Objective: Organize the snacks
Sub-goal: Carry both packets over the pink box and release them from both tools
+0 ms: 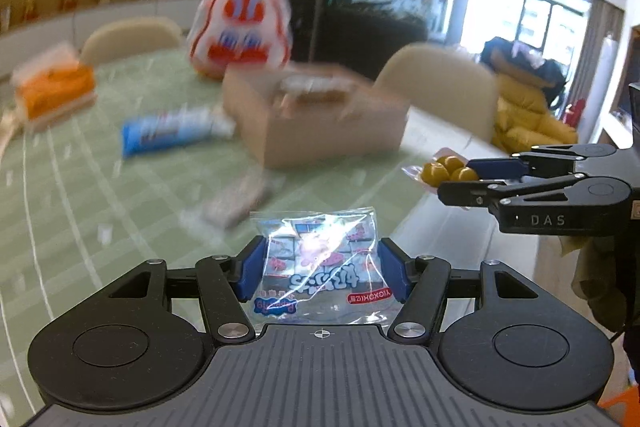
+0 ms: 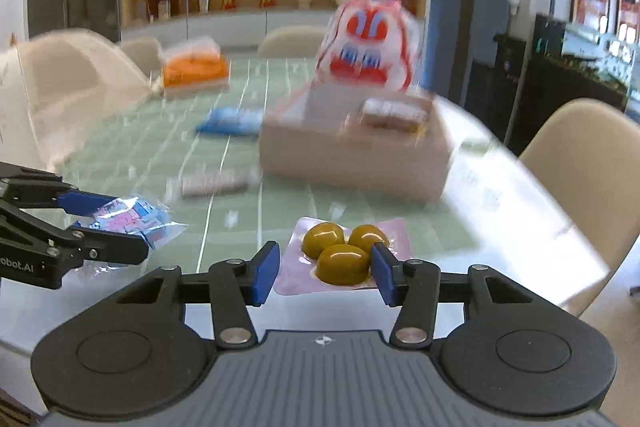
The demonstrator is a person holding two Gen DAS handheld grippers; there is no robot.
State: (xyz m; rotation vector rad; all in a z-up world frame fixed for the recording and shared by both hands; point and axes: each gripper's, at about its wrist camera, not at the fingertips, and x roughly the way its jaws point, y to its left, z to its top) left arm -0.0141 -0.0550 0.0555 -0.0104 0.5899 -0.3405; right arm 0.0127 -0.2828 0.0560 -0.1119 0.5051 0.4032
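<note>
The left gripper (image 1: 320, 267) fingers clamp a clear blue snack packet (image 1: 320, 259). The right gripper (image 2: 325, 269) fingers pinch a pink packet of olives (image 2: 340, 255) above the desk (image 2: 140, 147).

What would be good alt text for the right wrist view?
The right gripper holds a pink pack of green olives above a green tablecloth. Beyond stands a cardboard box; at left, the left gripper grips a clear candy bag.

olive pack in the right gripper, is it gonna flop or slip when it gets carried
Probably floppy at the edges: the olive pack is thin pink film around three bulging lumps. It may slip, since the film looks glossy and the right gripper holds only the sides. Likely light, so it shouldn't sag much.
</note>
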